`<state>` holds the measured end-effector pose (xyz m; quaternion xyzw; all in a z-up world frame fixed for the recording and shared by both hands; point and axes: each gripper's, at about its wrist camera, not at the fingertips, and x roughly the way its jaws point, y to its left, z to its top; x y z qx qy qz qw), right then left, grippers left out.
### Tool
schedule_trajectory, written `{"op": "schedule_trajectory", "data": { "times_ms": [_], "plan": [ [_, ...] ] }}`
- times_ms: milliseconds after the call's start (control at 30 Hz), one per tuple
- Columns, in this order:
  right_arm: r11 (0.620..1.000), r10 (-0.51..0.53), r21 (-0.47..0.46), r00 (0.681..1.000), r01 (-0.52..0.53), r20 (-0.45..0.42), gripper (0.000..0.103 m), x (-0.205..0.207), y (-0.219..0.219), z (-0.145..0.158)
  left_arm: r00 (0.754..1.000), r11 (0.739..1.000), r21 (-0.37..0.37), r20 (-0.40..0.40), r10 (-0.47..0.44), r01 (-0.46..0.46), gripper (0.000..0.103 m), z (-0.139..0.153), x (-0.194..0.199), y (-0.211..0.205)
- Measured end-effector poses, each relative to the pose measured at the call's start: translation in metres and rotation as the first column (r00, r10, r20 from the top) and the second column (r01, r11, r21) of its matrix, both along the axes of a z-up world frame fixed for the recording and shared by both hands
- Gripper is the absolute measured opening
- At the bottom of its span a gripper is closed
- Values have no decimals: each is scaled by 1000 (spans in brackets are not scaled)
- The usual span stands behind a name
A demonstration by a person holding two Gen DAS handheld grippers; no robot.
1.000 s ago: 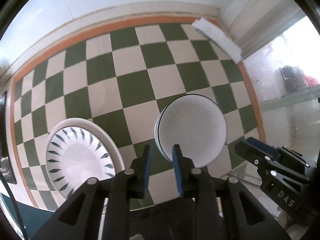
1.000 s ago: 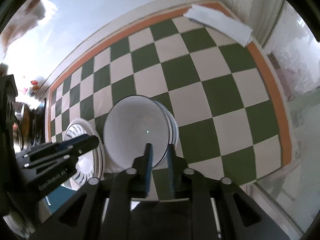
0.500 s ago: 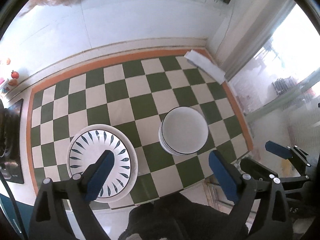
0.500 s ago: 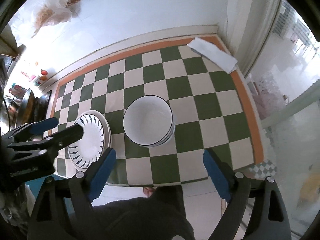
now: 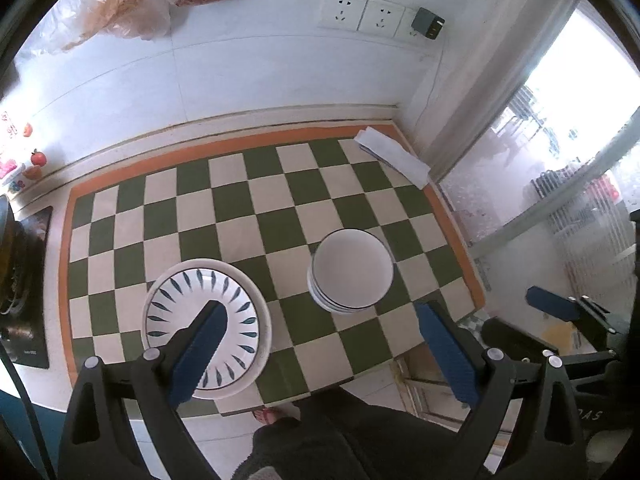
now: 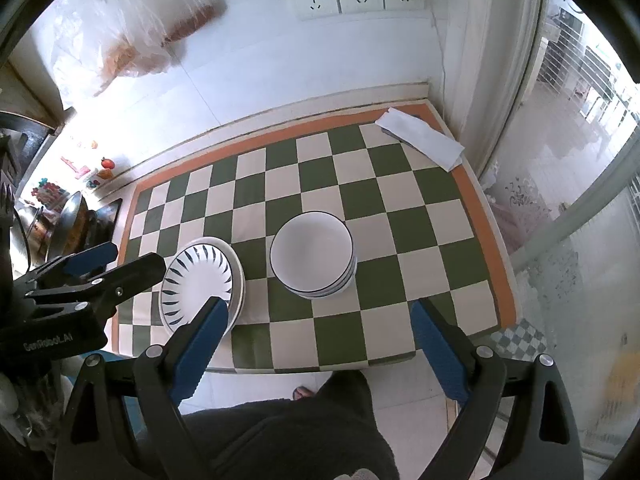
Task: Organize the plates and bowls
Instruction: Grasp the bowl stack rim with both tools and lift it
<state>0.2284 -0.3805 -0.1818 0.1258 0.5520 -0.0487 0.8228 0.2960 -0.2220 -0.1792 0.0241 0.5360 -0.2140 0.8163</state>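
Both of my tools hang high over the green-and-white checkered table (image 5: 248, 216) now, tilted down at it. The left gripper (image 5: 320, 344) has its blue pads flung wide with nothing between them, its jaws having just been opening. Same story on the right gripper (image 6: 316, 340): jaws just opened, spread apart, empty air in the gap.

Below, the stack of white bowls with thin dark rims (image 5: 351, 270) sits nested and upright near the table's right side, free of any grip. Just beside it on the left, not touching, lies the stack of white plates with a ring of dark leaf marks (image 5: 206, 320), flat and close to the near edge. Like with like, in two tidy piles; I read that as the sorting being finished or very nearly so, since I spot no stray dish on the cloth.

A folded white paper (image 5: 394, 156) rests at the far right corner, well apart from the crockery. My guess is that backing off with both grippers open is the safe call, so nothing snags a rim and tips a pile.
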Motion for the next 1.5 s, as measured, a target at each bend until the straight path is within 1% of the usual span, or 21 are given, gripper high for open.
{"op": "schedule_trajectory", "data": {
  "times_ms": [100,200,333,433,567,667,733,767,867,1000,1100,1200,1267,1300,1333,1367,1400,1433,1467,1500],
  "plan": [
    [1000,-2,12,1000,2,0,95,1,-1,-1,1000,1000,2,1,-5,5,98,0,1,-3],
    [1000,-7,20,1000,7,-13,95,4,-3,-7,999,1000,5,-30,-11,12,98,-9,7,-8],
    [999,-12,53,999,14,-42,95,15,-10,-26,997,1000,16,-73,-8,9,98,-31,25,-15],
    [995,-26,96,997,33,-74,95,26,-18,-48,992,1000,15,-127,5,-3,98,-55,46,-18],
    [986,-53,149,992,69,-110,95,44,-32,-86,980,1000,8,-200,3,-2,98,-85,71,-26],
    [972,-66,218,991,90,-115,95,60,-44,-120,964,1000,-7,-266,0,-2,98,-111,92,-34],
    [955,-83,272,987,118,-137,95,71,-55,-147,960,1000,-12,-279,22,-27,98,-125,105,-37],
    [946,-93,296,985,133,-145,95,75,-61,-160,958,999,-20,-286,18,-25,98,-131,109,-39],
    [918,-113,356,976,174,-187,95,88,-76,-196,950,1000,-3,-313,2,-3,98,-152,124,-48],
    [878,-119,426,962,218,-246,95,99,-91,-239,921,1000,8,-388,-24,30,98,-183,137,-59],
    [853,-109,468,954,234,-278,95,104,-96,-261,897,998,17,-440,-47,60,98,-205,142,-66],
    [832,-94,499,948,243,-305,94,108,-95,-278,865,997,6,-497,-63,77,92,-224,144,-71],
    [809,-80,533,945,247,-316,94,110,-93,-287,850,997,-11,-521,-70,76,83,-232,145,-73],
    [797,-74,550,944,250,-322,92,111,-92,-293,839,997,-24,-538,-77,76,80,-237,145,-74],
    [786,-70,564,943,254,-326,90,112,-90,-298,832,997,-29,-550,-81,78,70,-240,144,-75],
    [779,-67,573,941,257,-332,88,113,-89,-304,821,996,-40,-563,-93,85,57,-243,143,-76],
    [774,-65,575,938,263,-340,83,114,-88,-309,812,995,-44,-575,-100,91,51,-247,142,-77],
    [772,-59,579,937,262,-345,78,116,-87,-314,812,995,-37,-576,-98,93,50,-248,141,-78],
    [770,-49,584,936,257,-348,75,118,-86,-318,816,995,-42,-570,-99,92,50,-248,141,-77],
    [768,-41,588,936,254,-351,65,119,-83,-322,817,995,-47,-567,-103,92,50,-247,140,-77]
  ]
}}
